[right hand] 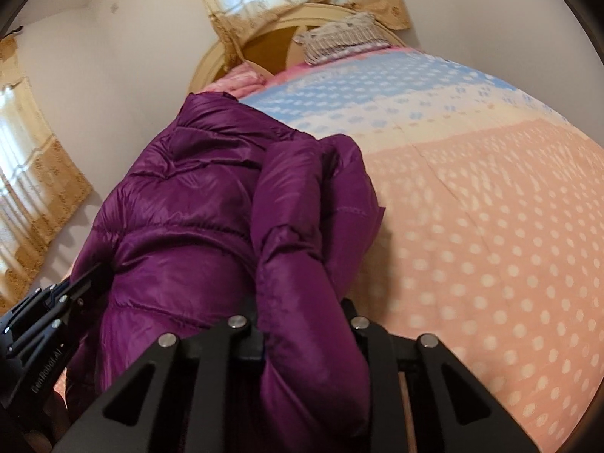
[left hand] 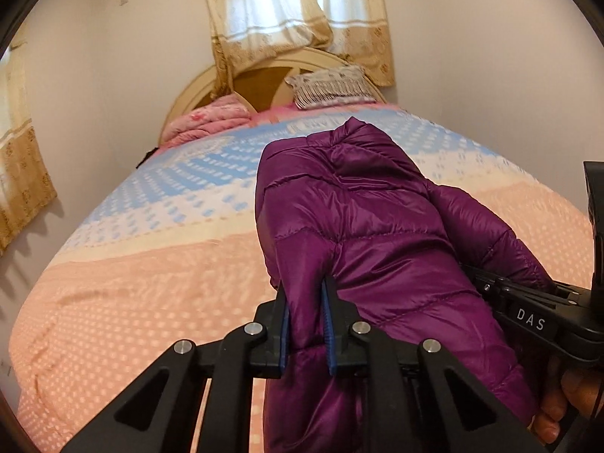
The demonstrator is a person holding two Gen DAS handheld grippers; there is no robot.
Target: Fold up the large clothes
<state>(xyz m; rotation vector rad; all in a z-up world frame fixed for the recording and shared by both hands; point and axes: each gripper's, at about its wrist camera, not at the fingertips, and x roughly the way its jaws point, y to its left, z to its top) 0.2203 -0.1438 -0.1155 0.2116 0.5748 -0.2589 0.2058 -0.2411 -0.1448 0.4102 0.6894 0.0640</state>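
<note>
- Left gripper (left hand: 306, 315) pinching the near hem of the purple puffer jacket (left hand: 362, 226) between its blue pads (left hand: 329, 324), taking in only a narrow pleat of slick shell.
- Right gripper (right hand: 307, 324) closing on the folded-over sleeve (right hand: 302, 226) at the same hem; fingers buried under the fabric, so depth of bite not showing.
- Jacket lying lengthwise along the bed (left hand: 132, 283), hem at the near edge, collar pointing toward the headboard (left hand: 211, 87), sleeve draped across the body.
- Risking slippage: glossy fabric sliding out of the left pinch under any sharp pull.
- Risking an uneven fold: pulling harder on one side and skewing the jacket toward a side edge of the bed.
- Risking the sleeve unrolling off the body while lifting, undoing the fold.
- Risking springback: trapped air puffing the quilting open once released.
- Risking dragging the dotted bedspread (right hand: 490, 245) along with the hem if the fingers are catching it.
</note>
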